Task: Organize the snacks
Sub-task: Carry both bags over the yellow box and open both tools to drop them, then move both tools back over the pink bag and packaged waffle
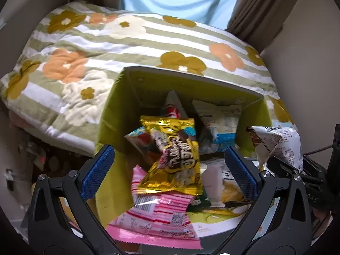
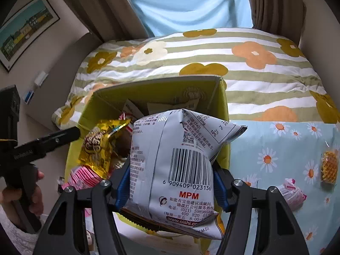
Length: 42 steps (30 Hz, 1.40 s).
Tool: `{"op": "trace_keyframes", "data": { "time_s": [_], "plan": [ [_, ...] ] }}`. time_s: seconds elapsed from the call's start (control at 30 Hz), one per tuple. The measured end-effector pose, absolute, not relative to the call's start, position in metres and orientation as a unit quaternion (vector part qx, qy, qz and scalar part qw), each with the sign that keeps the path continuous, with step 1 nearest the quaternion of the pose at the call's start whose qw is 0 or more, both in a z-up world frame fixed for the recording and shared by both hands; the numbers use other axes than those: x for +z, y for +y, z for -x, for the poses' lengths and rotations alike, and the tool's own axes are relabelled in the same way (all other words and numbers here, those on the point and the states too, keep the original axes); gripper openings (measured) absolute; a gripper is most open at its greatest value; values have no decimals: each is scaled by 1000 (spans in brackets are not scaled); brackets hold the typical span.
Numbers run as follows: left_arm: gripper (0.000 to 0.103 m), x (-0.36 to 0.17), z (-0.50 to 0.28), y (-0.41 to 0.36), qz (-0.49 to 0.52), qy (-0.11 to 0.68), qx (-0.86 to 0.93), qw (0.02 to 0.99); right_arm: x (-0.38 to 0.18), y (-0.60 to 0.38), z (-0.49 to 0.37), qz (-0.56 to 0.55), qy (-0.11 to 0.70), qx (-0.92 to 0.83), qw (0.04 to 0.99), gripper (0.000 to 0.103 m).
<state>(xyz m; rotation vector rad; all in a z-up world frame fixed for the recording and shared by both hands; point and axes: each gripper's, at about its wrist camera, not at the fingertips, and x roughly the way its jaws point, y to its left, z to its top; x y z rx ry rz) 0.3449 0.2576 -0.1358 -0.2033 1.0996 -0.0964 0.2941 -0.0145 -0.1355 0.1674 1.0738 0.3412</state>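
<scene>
Right gripper (image 2: 171, 182) is clamped on a white snack bag (image 2: 176, 165), held over the green box (image 1: 110, 114). Left gripper (image 1: 170, 170) stands wide apart, holding nothing, above a gold packet (image 1: 174, 155) atop the box's snacks.

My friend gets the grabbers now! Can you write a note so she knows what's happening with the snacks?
Left gripper: open, empty, above the green box.
Right gripper: shut on the white chip bag, near the box's right side.
Done: gold packet, pink packet and other snacks are in the box.
Left: drop the chip bag in, then fetch the waffle and small pink packet from the daisy cloth.
</scene>
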Motion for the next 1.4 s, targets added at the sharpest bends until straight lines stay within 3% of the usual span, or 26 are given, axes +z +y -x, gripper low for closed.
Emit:
{"op": "trace_keyframes", "data": {
  "time_s": [0.23,0.33,0.4,0.43,0.87,1.4],
  "plan": [
    [103,-136,-333,261,103,521,-37,847,-139,2,-302,-62,518,181,834,62],
    [103,-134,-328,260,104,520,-38,847,-140,15,-303,-37,511,190,838,72],
    [103,-133,-327,260,100,520,-37,847,-142,20,-302,-31,501,196,842,99],
    [103,-133,-326,260,99,520,-37,848,-142,23,-299,-25,492,197,848,103],
    [103,-120,-325,256,86,508,-48,856,-117,19,-271,6,455,181,872,103],
    [103,-74,-317,183,50,455,-98,884,-82,-51,-240,-30,423,137,895,103]
  ]
}}
